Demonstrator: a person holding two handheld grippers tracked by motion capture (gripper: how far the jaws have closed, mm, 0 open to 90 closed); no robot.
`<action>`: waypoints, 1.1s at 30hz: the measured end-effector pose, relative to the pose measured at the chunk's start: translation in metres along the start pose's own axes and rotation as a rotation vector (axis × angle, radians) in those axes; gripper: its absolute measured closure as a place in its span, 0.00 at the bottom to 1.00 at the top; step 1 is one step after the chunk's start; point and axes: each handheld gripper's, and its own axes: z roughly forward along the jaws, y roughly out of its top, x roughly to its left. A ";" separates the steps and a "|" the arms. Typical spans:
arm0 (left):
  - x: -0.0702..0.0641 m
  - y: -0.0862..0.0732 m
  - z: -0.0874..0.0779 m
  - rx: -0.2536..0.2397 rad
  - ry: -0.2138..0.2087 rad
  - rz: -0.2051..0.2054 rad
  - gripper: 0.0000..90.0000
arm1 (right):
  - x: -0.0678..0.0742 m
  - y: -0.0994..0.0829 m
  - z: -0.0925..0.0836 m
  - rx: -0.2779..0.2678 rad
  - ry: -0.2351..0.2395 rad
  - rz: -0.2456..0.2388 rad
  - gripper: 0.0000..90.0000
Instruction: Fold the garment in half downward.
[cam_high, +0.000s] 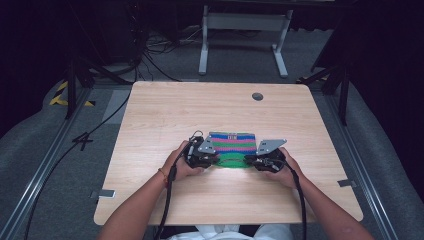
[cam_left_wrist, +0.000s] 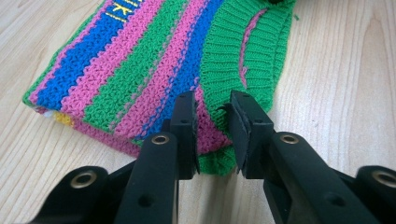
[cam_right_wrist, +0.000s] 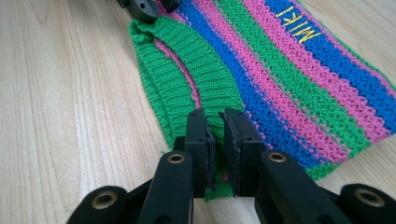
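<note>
the striped knit garment (cam_high: 233, 149) is lying folded on the surface (cam_high: 165, 110) just ahead of you, and your left gripper (cam_left_wrist: 212, 123) and right gripper (cam_right_wrist: 215, 140) are each pinching its green ribbed edge (cam_right_wrist: 182, 88) between nearly closed jaws. you're wanting both pinches biting equally deep and lifting together, so the folded layers aren't slipping or skewing.

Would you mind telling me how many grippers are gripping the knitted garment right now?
2. The left gripper pinches the garment at its left near corner by the green ribbed band; the right gripper pinches its right near corner. Both sit on the table.
</note>
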 end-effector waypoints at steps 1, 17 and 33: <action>-0.001 0.001 0.000 0.003 0.008 -0.006 0.80 | -0.001 0.000 0.000 -0.002 0.007 0.003 0.90; -0.009 0.011 -0.037 0.072 0.059 0.008 0.61 | 0.005 0.010 -0.032 0.027 -0.030 -0.015 0.77; -0.020 -0.043 -0.081 0.140 0.161 -0.025 0.49 | 0.005 -0.025 -0.077 0.051 -0.135 0.013 0.65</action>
